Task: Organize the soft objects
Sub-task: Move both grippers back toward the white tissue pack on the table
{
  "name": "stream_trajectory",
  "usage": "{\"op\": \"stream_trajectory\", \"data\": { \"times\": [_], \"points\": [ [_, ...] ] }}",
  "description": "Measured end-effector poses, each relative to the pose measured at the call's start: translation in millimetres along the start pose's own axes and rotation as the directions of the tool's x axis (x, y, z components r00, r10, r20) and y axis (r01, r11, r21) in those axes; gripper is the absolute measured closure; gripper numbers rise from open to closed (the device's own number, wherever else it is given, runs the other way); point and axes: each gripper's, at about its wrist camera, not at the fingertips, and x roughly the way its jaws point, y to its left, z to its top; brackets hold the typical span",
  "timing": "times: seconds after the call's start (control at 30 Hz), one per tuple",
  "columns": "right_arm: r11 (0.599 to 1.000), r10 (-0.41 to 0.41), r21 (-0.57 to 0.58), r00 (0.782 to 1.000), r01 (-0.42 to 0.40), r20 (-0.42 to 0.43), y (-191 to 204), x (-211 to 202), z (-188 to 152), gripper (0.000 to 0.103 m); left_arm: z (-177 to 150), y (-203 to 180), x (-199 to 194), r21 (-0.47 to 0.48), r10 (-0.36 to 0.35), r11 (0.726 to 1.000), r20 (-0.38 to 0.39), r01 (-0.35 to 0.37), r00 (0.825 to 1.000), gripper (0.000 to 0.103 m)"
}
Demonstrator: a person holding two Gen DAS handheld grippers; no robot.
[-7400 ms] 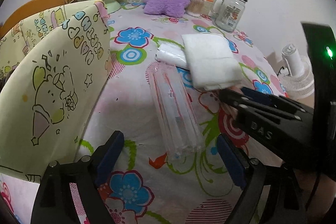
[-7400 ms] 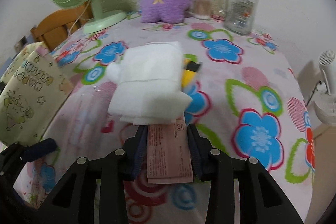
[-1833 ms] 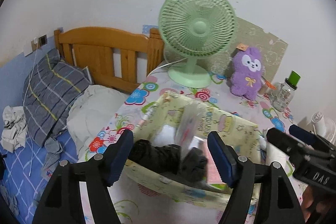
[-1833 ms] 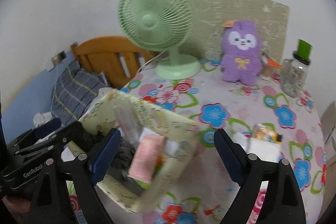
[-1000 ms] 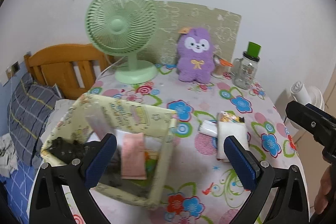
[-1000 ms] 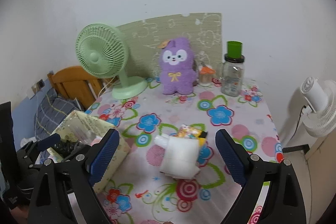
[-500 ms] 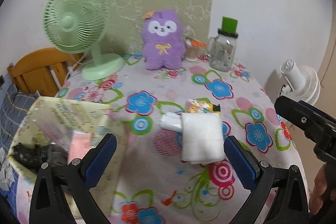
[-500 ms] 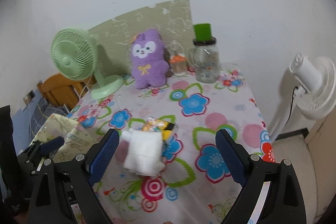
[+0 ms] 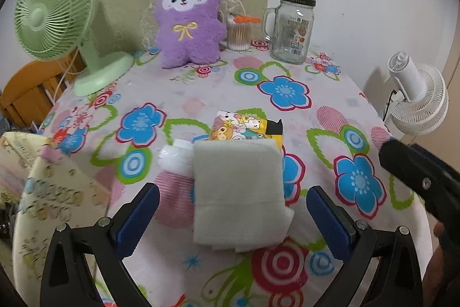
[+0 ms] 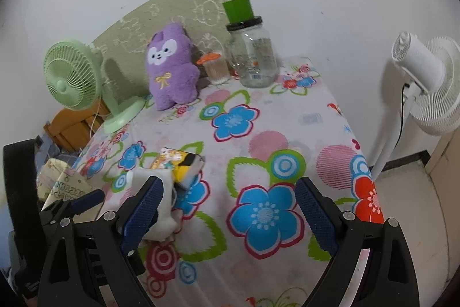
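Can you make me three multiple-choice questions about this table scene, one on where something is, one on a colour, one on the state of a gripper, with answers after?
1. Where does the folded white towel lie?
A. Inside the glass jar
B. On the cartoon-print packet's near end
C. Under the green fan

2. What colour is the lid of the glass mug jar?
A. Green
B. Red
C. Black

3. How is the left gripper set?
A. Shut on the towel
B. Shut on nothing
C. Open, a finger on each side of the towel

Answers:
1 B, the cartoon-print packet sticks out from beneath the towel's far edge.
2 A, the tall cap is bright green.
3 C, both blue pads stand well clear of the cloth.
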Motion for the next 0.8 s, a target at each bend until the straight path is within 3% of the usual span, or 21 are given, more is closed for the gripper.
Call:
{"op": "stream_trajectory", "data": {
  "times": [0.47, 0.8],
  "points": [
    [0.999, -0.011, -0.053, 0.996, 0.007, -0.086, 12.0, 25.3, -9.0, 0.008, -3.5, 7.7, 31.9, -0.048, -0.006, 0.999, -0.060, 0.003, 0.998, 0.000],
    [0.994, -0.087, -0.069, 0.991, 0.080, -0.105, 10.0, 34.6, -10.8, 0.008, -6.1, 11.2, 43.3, -0.059, -0.024, 0.998, -0.074, 0.020, 0.997, 0.002]
  ]
}}
